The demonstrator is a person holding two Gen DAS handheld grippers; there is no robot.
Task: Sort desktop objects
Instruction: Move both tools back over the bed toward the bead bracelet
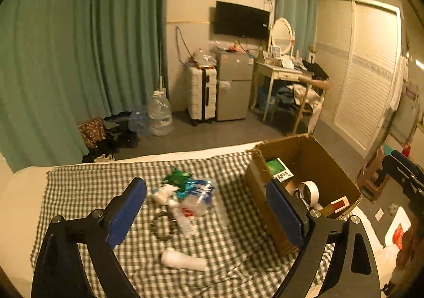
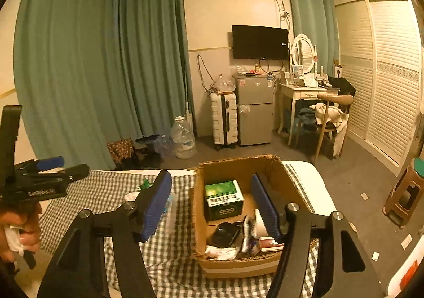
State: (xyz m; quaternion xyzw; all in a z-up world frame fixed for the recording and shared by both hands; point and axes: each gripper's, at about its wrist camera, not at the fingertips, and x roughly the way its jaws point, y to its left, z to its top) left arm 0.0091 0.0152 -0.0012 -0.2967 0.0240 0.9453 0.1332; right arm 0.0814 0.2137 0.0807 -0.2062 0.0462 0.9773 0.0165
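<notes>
Left wrist: left gripper [image 1: 205, 214] held spread and empty over the green-checked cloth [image 1: 87, 186], presumably lined up on the loose pile [image 1: 185, 192]; white cylindrical tube [image 1: 184, 262] lies nearer.

Right wrist: right gripper [image 2: 212, 205] released, empty, above the half-filled brown cardboard box [image 2: 235, 266].

Bed [image 1: 23, 192] under checked cloth [image 1: 84, 186] (cardboard box [image 2: 238, 266], clutter on top)
</notes>
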